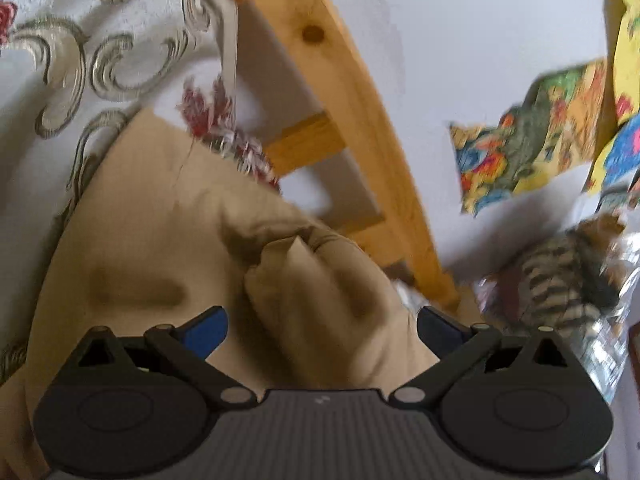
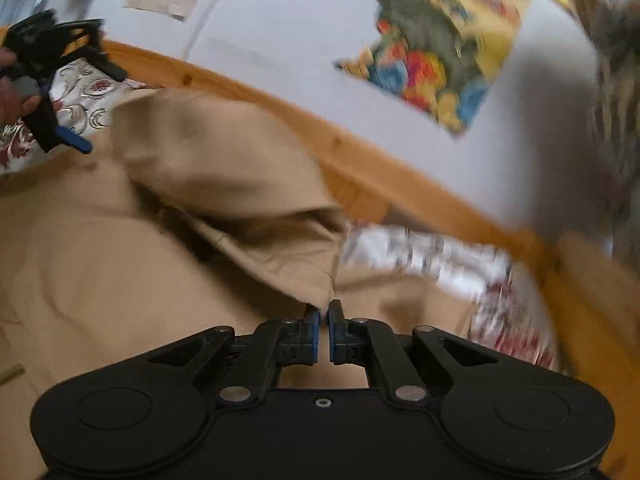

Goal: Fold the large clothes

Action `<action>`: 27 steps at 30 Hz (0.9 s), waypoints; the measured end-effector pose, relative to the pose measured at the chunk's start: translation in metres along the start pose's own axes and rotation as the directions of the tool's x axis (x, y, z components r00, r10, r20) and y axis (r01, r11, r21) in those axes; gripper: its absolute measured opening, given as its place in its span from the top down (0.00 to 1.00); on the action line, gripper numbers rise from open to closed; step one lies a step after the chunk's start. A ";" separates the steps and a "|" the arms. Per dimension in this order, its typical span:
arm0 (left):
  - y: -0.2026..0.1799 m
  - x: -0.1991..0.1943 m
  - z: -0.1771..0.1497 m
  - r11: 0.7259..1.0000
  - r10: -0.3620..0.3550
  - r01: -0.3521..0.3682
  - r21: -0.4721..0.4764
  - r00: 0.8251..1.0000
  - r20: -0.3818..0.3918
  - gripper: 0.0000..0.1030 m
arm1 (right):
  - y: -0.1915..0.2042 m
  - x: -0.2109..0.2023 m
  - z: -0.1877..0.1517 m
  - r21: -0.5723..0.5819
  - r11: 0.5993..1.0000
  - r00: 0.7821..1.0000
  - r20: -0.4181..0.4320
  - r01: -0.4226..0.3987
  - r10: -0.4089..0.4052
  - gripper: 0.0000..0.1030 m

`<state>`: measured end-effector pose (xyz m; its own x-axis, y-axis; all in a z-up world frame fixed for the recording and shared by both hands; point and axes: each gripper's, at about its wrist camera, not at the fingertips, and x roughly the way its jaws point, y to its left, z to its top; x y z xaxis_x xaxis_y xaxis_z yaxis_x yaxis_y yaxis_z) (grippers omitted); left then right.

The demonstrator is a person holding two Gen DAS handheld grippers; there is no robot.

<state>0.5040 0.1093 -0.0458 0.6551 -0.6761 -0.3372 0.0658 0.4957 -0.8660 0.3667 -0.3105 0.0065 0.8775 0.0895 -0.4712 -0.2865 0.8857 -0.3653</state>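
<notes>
While the tan garment is lying spread over a bed with a floral bedspread, both grippers are hovering just above it. Seen from the right wrist view, the right gripper is sitting at 6 o'clock with its blue-padded fingers nearly together, only a thin slit showing between them. A folded flap of the garment is coming down to a corner just at the tips, toward 12 o'clock from them; the picture is blurred, and no cloth is showing inside the slit, so I cannot tell whether the corner is pinched.

The left gripper is standing released, its fingers spread wide at 9 and 3 o'clock of the lower middle of its own view. A rumpled hump of the garment is rising between them, and the pads are not pressing on it. In the right wrist view that same left gripper is showing at 10 o'clock, held by a hand at the frame's edge, over the garment's far edge where the bedspread is peeking out.

A wooden bed frame is running diagonally beyond the garment, with a pale wall behind it. A colourful picture is hanging on that wall at 1 o'clock in the right wrist view.
</notes>
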 end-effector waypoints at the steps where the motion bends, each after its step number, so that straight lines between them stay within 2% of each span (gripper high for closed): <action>1: 0.001 0.004 -0.003 1.000 0.024 -0.023 0.012 0.999 -0.027 0.01 | -0.005 -0.003 -0.004 0.058 0.998 1.000 -0.016 -0.011 0.012 0.83; 2: 0.002 0.010 -0.007 0.999 0.050 -0.049 0.021 0.997 -0.055 0.05 | -0.012 -0.007 -0.008 0.136 0.990 0.999 -0.034 -0.033 0.038 0.79; 3: 0.004 0.017 -0.010 0.997 0.074 -0.072 0.028 0.994 -0.082 0.14 | -0.022 -0.009 -0.013 0.244 0.968 0.996 -0.054 -0.061 0.077 0.78; 4: 0.006 0.024 -0.015 0.995 0.098 -0.095 0.032 0.989 -0.112 0.19 | -0.030 -0.012 -0.018 0.339 0.938 0.992 -0.070 -0.074 0.104 0.78; 5: 0.009 0.030 -0.018 0.993 0.120 -0.117 0.033 0.984 -0.134 0.23 | -0.038 -0.014 -0.023 0.438 0.894 0.988 -0.071 -0.093 0.137 0.77; 7: 0.016 0.035 -0.025 0.989 0.145 -0.142 0.031 0.981 -0.129 0.27 | -0.053 -0.017 -0.032 0.593 0.794 0.979 -0.049 -0.131 0.197 0.72; 9: 0.018 0.037 -0.025 0.990 0.143 -0.140 0.032 0.981 -0.127 0.41 | -0.066 -0.017 -0.038 0.725 0.667 0.968 -0.008 -0.168 0.253 0.61; 10: 0.018 0.036 -0.025 0.989 0.144 -0.142 0.029 0.981 -0.130 0.43 | -0.069 -0.013 -0.041 0.769 0.614 0.960 -0.004 -0.176 0.280 0.57; 11: 0.017 0.036 -0.025 0.989 0.150 -0.147 0.028 0.980 -0.133 0.47 | -0.068 -0.006 -0.040 0.800 0.578 0.954 -0.021 -0.164 0.300 0.51; 12: 0.014 0.035 -0.025 0.988 0.152 -0.148 0.041 0.979 -0.133 0.53 | -0.066 0.001 -0.041 0.816 0.555 0.947 -0.034 -0.158 0.320 0.51; 13: 0.007 0.032 -0.025 0.986 0.156 -0.147 0.072 0.980 -0.127 0.56 | -0.062 0.008 -0.040 0.817 0.554 0.938 -0.047 -0.162 0.344 0.51; 15: -0.010 0.030 -0.027 0.974 0.174 -0.156 0.164 0.979 -0.102 0.74 | -0.053 0.020 -0.032 0.786 0.599 0.937 -0.075 -0.155 0.342 0.52; 16: -0.018 0.030 -0.029 0.965 0.179 -0.159 0.206 0.980 -0.084 0.78 | -0.049 0.025 -0.027 0.763 0.622 0.935 -0.070 -0.175 0.348 0.58; 17: -0.025 0.028 -0.030 0.955 0.183 -0.164 0.246 0.981 -0.058 0.83 | -0.044 0.033 -0.019 0.729 0.661 0.932 -0.090 -0.179 0.351 0.89; 18: -0.034 0.028 -0.032 0.942 0.190 -0.175 0.287 0.981 -0.026 0.86 | -0.040 0.040 -0.010 0.686 0.709 0.939 -0.112 -0.164 0.325 1.00; 21: -0.061 0.033 -0.040 0.892 0.190 -0.202 0.404 0.979 0.071 0.88 | -0.033 0.058 0.021 0.555 0.822 0.972 -0.090 -0.132 0.217 1.00; 22: -0.067 0.035 -0.042 0.876 0.186 -0.209 0.434 0.978 0.097 0.88 | -0.033 0.064 0.031 0.523 0.845 0.982 -0.073 -0.113 0.177 1.00; 24: -0.072 0.040 -0.044 0.851 0.191 -0.228 0.473 0.973 0.126 0.88 | -0.036 0.073 0.048 0.458 0.886 0.994 -0.037 -0.072 0.099 1.00; 27: -0.064 0.056 -0.046 0.831 0.272 -0.287 0.477 0.957 0.101 0.88 | -0.040 0.091 0.049 0.416 0.909 0.996 -0.059 -0.035 0.066 1.00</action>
<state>0.5021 0.0142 -0.0262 0.7211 -0.4568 -0.5210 0.2260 0.8659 -0.4463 0.4772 -0.3156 0.0181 0.8326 0.1206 -0.5406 -0.1313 0.9912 0.0189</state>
